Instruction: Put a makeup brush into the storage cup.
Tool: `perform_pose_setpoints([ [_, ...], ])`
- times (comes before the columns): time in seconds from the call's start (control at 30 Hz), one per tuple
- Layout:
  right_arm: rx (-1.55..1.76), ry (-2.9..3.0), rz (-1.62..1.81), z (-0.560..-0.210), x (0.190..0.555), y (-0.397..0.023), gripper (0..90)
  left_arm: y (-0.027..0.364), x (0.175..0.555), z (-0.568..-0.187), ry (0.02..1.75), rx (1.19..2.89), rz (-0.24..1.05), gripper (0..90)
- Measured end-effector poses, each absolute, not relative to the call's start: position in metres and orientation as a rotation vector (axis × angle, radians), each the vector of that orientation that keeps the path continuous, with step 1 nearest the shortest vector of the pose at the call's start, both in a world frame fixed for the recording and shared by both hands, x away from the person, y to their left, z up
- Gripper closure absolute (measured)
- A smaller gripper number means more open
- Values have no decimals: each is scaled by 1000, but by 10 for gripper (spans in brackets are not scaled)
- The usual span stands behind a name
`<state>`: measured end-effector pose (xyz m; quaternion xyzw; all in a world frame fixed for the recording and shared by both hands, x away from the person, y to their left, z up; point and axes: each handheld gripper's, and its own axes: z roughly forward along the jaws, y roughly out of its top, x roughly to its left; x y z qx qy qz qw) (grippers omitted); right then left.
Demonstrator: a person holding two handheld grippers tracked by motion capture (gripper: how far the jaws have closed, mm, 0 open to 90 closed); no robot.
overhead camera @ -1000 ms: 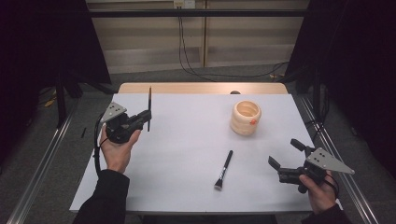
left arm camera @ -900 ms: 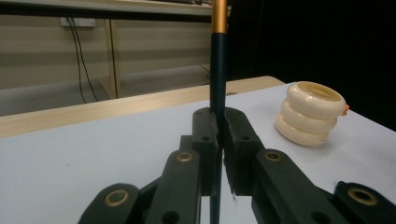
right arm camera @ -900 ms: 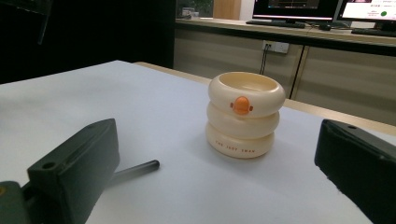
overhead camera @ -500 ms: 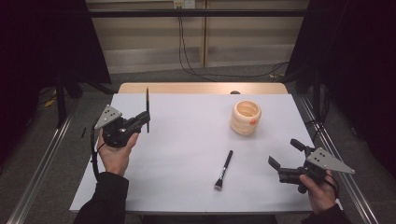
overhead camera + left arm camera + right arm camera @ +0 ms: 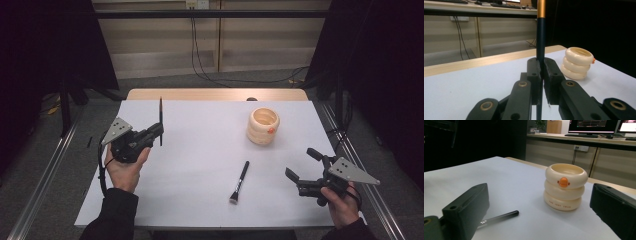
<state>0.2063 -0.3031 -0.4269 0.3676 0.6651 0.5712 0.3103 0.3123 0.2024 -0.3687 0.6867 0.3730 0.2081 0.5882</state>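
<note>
A slim dark brush [image 5: 161, 120], with a gold band [image 5: 541, 8] high on its handle, is held upright above the left part of the white table, clamped between the shut jaws of the left gripper [image 5: 158, 131]. A second brush [image 5: 240, 181], black-handled with a pale tuft, is laid flat near the table's front middle, tuft toward the front edge, well apart from the first.

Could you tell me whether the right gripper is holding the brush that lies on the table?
No, the right gripper hangs open and empty, while the brush lies flat on the white table apart from it.
</note>
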Motion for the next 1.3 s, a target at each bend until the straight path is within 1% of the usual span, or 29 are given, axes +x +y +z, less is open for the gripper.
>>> perform_pose_setpoints([
  [0.23,914,1822,1531,-419,212,-291,43,198,310,-374,852,1629,452,841],
  [0.37,955,1820,1563,-416,217,-284,63,197,307,-371,846,1614,448,841],
  [0.6,913,1817,1560,-409,223,-273,77,192,304,-370,828,1618,425,841],
  [0.7,901,1843,1565,-405,227,-267,97,188,304,-369,807,1623,415,841],
  [0.73,887,1858,1572,-403,230,-262,120,187,304,-369,811,1628,418,841],
  [0.87,886,1869,1585,-401,235,-256,119,183,302,-368,783,1647,410,841],
  [1.07,908,1887,1623,-397,246,-248,86,178,300,-367,767,1659,393,841],
  [1.3,868,1891,1648,-391,259,-235,100,176,298,-365,753,1657,386,841],
])
